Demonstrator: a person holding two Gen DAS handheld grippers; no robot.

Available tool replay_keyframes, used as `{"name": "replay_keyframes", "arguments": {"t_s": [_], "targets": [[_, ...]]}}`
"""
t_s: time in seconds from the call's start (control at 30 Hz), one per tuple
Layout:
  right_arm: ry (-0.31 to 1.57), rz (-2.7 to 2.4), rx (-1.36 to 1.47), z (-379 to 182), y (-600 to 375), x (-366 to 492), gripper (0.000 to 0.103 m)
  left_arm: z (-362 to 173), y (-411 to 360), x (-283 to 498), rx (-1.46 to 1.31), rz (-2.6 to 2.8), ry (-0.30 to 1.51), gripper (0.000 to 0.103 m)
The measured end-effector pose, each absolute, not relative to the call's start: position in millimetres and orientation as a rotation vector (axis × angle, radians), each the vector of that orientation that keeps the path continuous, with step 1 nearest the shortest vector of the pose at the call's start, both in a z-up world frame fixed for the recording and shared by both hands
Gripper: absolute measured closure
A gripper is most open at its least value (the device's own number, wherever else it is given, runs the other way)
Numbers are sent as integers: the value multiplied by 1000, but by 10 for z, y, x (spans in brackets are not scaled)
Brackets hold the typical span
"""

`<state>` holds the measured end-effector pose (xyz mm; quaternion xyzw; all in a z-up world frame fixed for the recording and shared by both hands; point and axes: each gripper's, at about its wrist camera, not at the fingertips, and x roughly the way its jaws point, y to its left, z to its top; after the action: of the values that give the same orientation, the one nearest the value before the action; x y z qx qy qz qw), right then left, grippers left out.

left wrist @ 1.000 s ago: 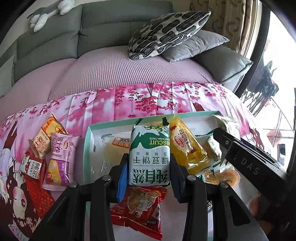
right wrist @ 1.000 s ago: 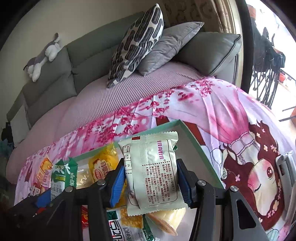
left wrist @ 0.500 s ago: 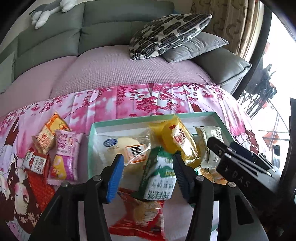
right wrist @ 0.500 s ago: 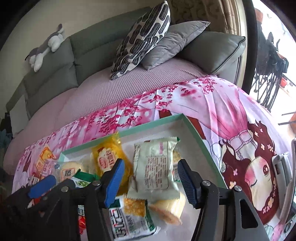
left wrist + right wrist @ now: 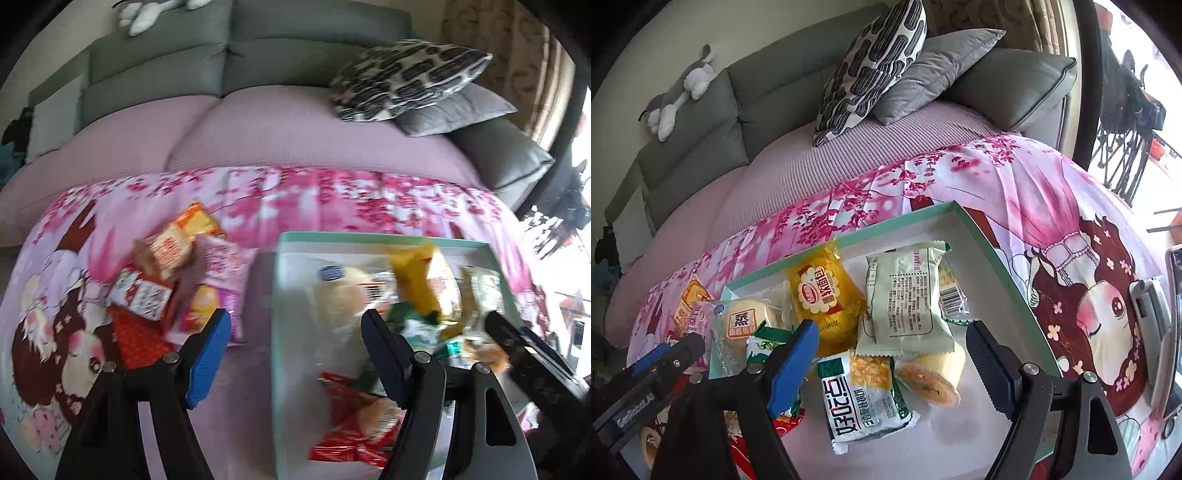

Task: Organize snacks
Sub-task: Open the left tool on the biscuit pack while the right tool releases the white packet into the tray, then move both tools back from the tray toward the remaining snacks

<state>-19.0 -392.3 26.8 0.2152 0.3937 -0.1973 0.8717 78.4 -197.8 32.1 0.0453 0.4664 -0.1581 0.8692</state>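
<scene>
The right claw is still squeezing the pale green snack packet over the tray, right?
Not quite. The right claw is open. Its jaws have just been opening, and the pale green snack packet lies loose in the tray among other snacks. The right wrist view shows it.

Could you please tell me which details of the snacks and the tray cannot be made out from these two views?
- Left wrist view: motion blur smears the print on the loose packets beside the tray.
- Right wrist view: the left gripper hides the tray's left corner.
- Right wrist view: the red packet sits mostly behind a right gripper finger.
</scene>
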Motion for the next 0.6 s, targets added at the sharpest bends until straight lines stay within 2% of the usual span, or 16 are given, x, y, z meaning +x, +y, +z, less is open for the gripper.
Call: {"name": "replay_keyframes", "arguments": {"t_s": [0.33,0.37,0.4,0.43,0.47,0.6], "targets": [[842,-409,445,246,-3923,-214,17,249,-1808,833,85,-243,989,21],[843,-406,442,246,-3918,-208,12,255,-1797,829,80,-239,987,19],[841,-402,439,249,-3908,-205,2,257,-1783,827,74,-233,982,14],[838,-401,437,253,-3903,-204,0,261,-1760,828,68,-217,972,9],[831,-399,430,265,-3892,-204,0,257,-1744,834,67,-204,966,2],[829,-392,425,272,-3873,-192,0,255,-1648,856,48,-167,954,2]]}}
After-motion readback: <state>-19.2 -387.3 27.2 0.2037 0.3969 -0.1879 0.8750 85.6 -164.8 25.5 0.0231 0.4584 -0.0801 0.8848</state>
